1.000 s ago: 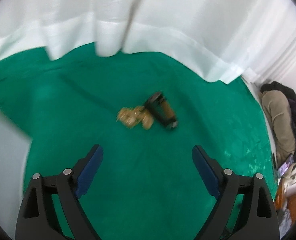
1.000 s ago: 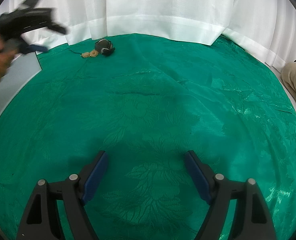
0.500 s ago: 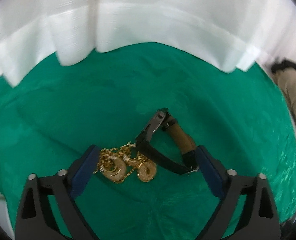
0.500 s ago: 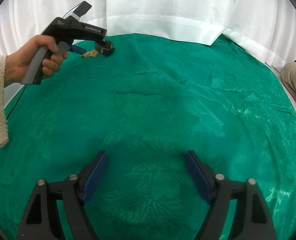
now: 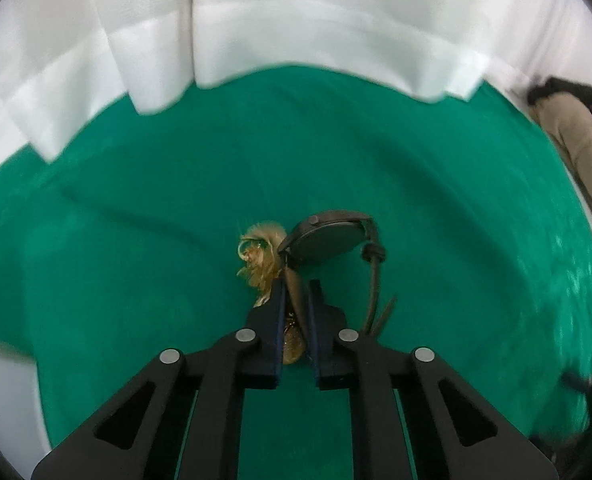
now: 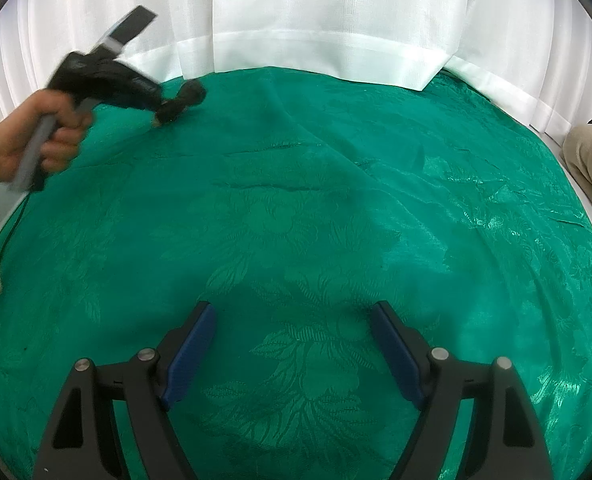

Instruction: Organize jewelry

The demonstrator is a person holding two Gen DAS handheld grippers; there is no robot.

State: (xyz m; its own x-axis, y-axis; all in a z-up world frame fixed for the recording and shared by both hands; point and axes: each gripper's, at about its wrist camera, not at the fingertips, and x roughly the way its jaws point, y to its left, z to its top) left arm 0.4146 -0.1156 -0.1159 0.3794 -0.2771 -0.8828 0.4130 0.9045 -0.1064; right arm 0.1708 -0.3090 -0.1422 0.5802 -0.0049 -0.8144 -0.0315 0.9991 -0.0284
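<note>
The left tool (image 5: 296, 292) is closing its jaws on the watch (image 5: 327, 242). The brown strap end stands between the two pads, which look pressed against it. The watch lies straight ahead of the left tool, touching it. Its dark round case sits just beyond the fingertips. The second strap half loops down the right side of the tool. The strap's long axis runs roughly along the line the tool points, so the pads clamp it across its width.

A tangle of gold jewelry (image 5: 262, 256) lies against the left side of the watch case. Part of it reaches down between the jaws beneath the strap. I judge that lifting the watch could drag the gold pieces along, since the two look entangled.

Both things sit on the green cloth (image 6: 335, 200) that covers the surface. They are near its far edge, close to the hem of the white curtain (image 6: 335, 20).

The right tool (image 6: 292, 344) hangs released, jaws wide, with nothing between them, over bare cloth well apart from the watch. The left hand (image 6: 36, 140) is by far the nearer.

No box, tray or other container shows in either view, so where the pieces are meant to go cannot be told.
</note>
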